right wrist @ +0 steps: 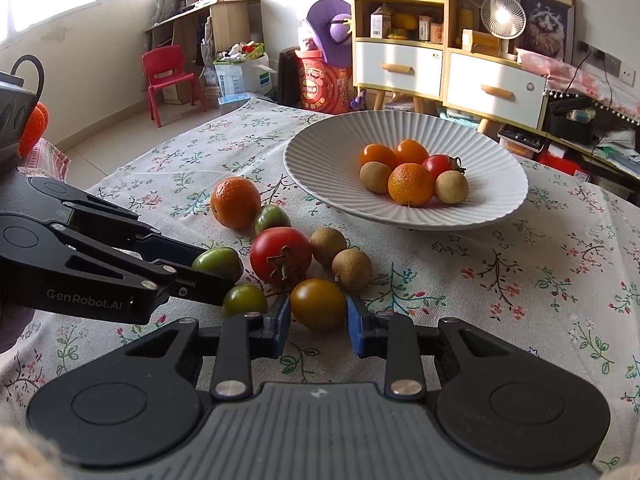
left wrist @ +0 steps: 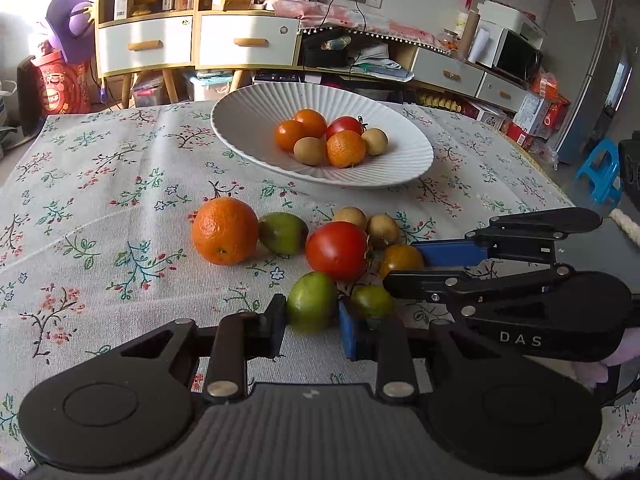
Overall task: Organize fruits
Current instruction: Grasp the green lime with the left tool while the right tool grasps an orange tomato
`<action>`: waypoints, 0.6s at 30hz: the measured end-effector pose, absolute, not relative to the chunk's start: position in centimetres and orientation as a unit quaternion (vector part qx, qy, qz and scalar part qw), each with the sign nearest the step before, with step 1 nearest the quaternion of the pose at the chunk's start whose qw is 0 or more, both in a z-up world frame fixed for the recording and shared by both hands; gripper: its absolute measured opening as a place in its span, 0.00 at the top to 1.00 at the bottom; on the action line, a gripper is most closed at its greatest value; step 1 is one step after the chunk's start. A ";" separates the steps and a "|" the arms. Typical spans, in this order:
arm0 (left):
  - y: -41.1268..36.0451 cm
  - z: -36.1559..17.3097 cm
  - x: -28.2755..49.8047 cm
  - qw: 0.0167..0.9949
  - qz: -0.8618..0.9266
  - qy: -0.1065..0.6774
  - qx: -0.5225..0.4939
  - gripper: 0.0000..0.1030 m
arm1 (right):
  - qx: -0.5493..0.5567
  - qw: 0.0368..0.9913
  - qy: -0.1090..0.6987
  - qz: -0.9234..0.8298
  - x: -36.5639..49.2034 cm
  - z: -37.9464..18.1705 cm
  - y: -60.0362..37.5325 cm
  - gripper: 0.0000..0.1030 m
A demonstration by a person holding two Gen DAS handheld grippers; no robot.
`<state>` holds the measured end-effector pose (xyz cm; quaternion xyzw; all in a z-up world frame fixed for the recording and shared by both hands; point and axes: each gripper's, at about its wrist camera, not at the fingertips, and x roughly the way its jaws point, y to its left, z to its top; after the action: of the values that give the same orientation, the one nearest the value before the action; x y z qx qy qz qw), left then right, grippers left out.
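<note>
A white ribbed plate holds several small fruits. On the floral cloth lie an orange, a red tomato, brown longans, green fruits and an amber tomato. My left gripper has its jaws around a green fruit, touching its sides. My right gripper has its jaws on either side of the amber tomato. Another small green fruit lies between the two grippers.
Beyond the table stand a wooden cabinet with white drawers, a fan, a red chair and a blue stool. The table's right edge is near the right gripper.
</note>
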<state>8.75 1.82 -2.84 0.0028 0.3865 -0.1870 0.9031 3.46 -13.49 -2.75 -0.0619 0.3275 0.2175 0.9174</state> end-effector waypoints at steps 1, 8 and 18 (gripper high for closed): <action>1.8 -2.8 8.8 0.903 -0.186 0.386 0.002 0.73 | -0.059 0.917 0.329 0.217 3.5 -2.7 -13.6 0.74; 1.6 -2.8 8.7 0.902 -0.185 0.390 0.001 0.73 | -0.051 0.915 0.335 0.219 3.8 -2.7 -13.7 0.73; 1.9 -2.4 8.6 0.905 -0.187 0.383 -0.002 0.73 | -0.051 0.914 0.337 0.219 4.1 -2.8 -13.6 0.74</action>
<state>8.63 1.94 -2.36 -0.0018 0.3835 -0.1866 0.9045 4.12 -13.58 -2.83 -0.0508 0.3375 0.2191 0.9141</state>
